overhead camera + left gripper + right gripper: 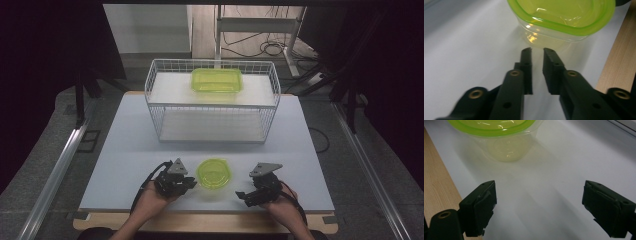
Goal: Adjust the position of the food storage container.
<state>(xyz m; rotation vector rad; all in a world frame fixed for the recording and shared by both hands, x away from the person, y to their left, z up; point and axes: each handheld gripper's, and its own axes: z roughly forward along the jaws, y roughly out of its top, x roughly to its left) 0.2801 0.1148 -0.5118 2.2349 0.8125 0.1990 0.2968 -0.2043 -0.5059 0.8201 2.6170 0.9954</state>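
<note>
**Two grippers flank a lidded tub at the table's near edge**

Pale grey tabletop [125, 150], dark room behind: a person seated at the near side holds a two-jaw gripper in each hand, and between them stands a small round container [214, 173], clear-walled with a yellow-green lid, close to the table's wooden front lip. The left gripper [192, 183] sits just beside the container, its tips aimed at the clear wall below the lid rim; its jaws stand only a narrow slit apart and grip nothing, as the left gripper view shows. The right gripper [241, 196] rests a little farther off on the other side, jaws spread wide and empty, the container ahead of them in the right gripper view. At the far end of the table a white wire basket [212, 102] stands as a two-level rack, with a larger rectangular green-lidded box [217, 80] already on its upper shelf.

Judged from this layout, the pick-up of the round container is about to begin, its likely destination the rack. The next move calls for jaws wide enough to span the tub or its lid rim; the right gripper looks better set for that.
</note>
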